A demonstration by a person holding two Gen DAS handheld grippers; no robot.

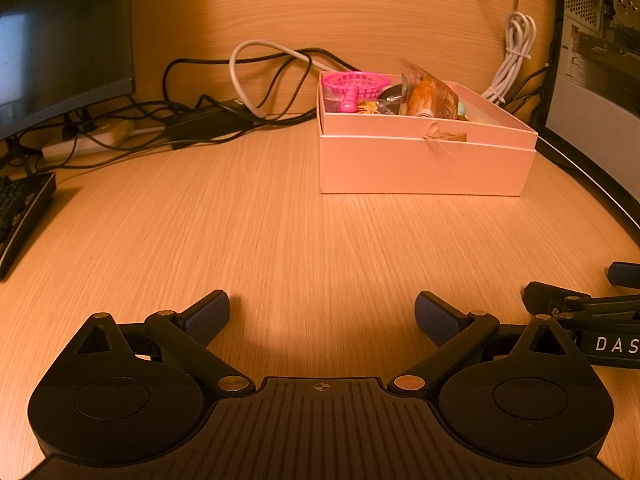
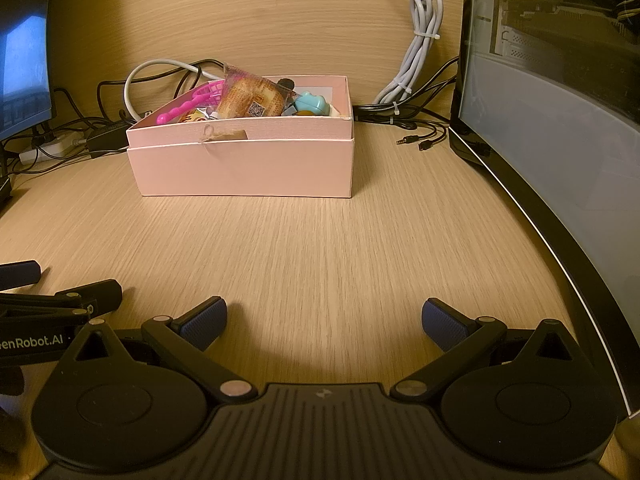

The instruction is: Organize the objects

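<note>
Black tongs, blue ribbed pads, silver pivot screws, white lettering.

Box on desk, well ahead of both grippers. Inside box: strainer at left, snack packet at centre, toy at right. Tangled cables behind and left of box; bundled cable behind right; monitor far left.
</note>
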